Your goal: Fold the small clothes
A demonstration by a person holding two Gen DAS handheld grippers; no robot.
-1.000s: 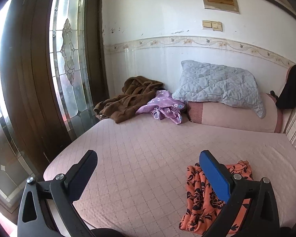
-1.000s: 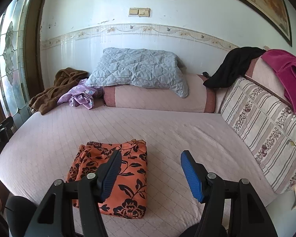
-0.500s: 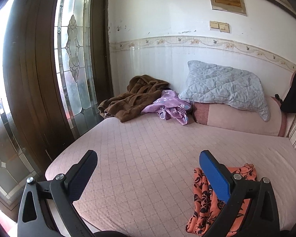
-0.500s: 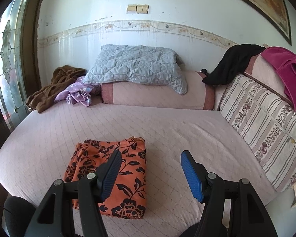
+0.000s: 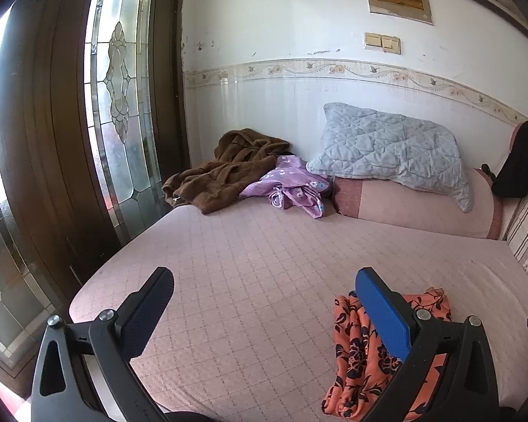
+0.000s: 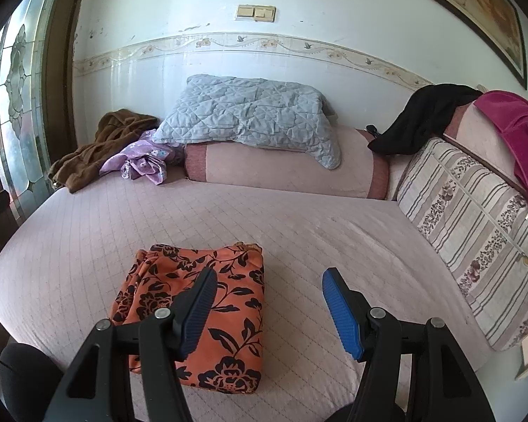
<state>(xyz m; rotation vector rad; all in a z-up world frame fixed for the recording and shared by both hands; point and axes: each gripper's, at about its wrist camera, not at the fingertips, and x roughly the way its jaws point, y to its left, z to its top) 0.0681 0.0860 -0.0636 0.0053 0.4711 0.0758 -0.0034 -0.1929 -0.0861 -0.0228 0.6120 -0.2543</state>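
An orange garment with black flowers (image 6: 207,302) lies folded into a rectangle on the pink quilted bed (image 6: 299,232). My right gripper (image 6: 267,307) hovers over the garment's right edge, open, nothing between its fingers. In the left wrist view the same orange garment (image 5: 366,348) shows at the lower right, partly behind the blue pad of my left gripper (image 5: 264,309), which is open and empty above the bed (image 5: 264,246). A crumpled purple flowered garment (image 5: 292,186) and a brown one (image 5: 228,172) lie at the head of the bed.
A grey quilted pillow (image 6: 253,116) rests on a pink bolster (image 6: 285,168) against the wall. A striped cushion (image 6: 475,218) lines the right side, with black (image 6: 422,119) and magenta (image 6: 517,130) clothes draped above. A stained-glass door (image 5: 116,98) stands left.
The left wrist view has shifted slightly, so the orange garment sits further right and lower in it. The right gripper and the garment stay as they were.
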